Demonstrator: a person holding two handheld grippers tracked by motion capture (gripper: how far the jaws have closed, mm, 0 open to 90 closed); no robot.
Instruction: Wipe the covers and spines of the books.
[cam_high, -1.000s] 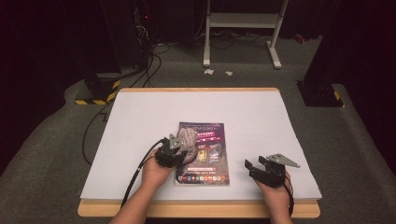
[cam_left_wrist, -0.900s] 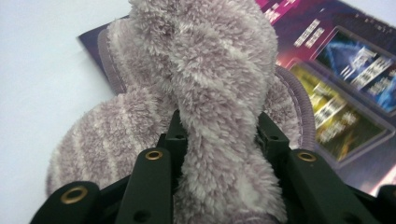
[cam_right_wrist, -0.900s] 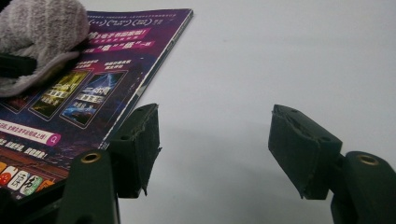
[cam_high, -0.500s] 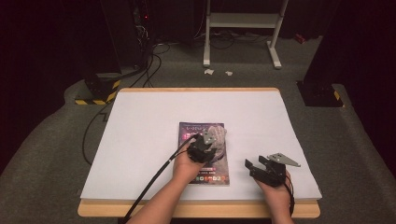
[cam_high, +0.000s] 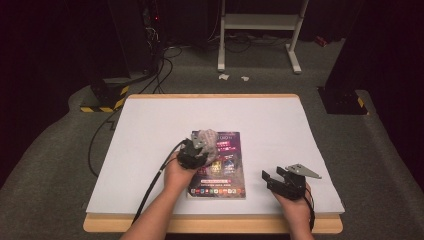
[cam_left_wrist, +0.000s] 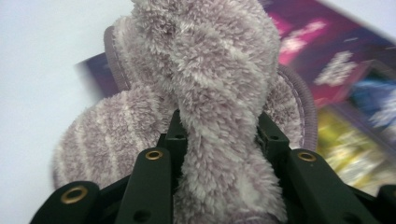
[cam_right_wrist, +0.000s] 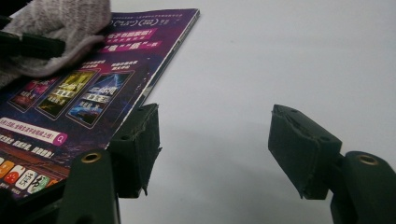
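My left gripper (cam_high: 192, 152) is shut on a fluffy grey-lilac striped cloth (cam_high: 207, 141), which rests on the upper left part of a purple magazine (cam_high: 222, 172) lying flat on the white table (cam_high: 150, 125). In the left gripper view the cloth (cam_left_wrist: 210, 70) bulges up between the black jaws of the left gripper (cam_left_wrist: 219, 135), with the magazine (cam_left_wrist: 345, 70) behind it. My right gripper (cam_high: 272, 180) rests on the table to the right of the magazine, open with nothing between its jaws. The right gripper view has the right gripper (cam_right_wrist: 215, 144) over bare table, the magazine (cam_right_wrist: 93, 93) to its left and the cloth (cam_right_wrist: 56, 23) at top left.
The table's wooden front edge (cam_high: 215, 224) runs just below both hands. On the carpet beyond the table stand a white metal frame (cam_high: 257, 30), a black box (cam_high: 345, 100) at the right and a yellow-black striped base (cam_high: 102, 102) with cables (cam_high: 160, 65) at the left.
The left gripper swept the cloth to the right across the magazine's top, then back to the left. The right gripper has not moved.
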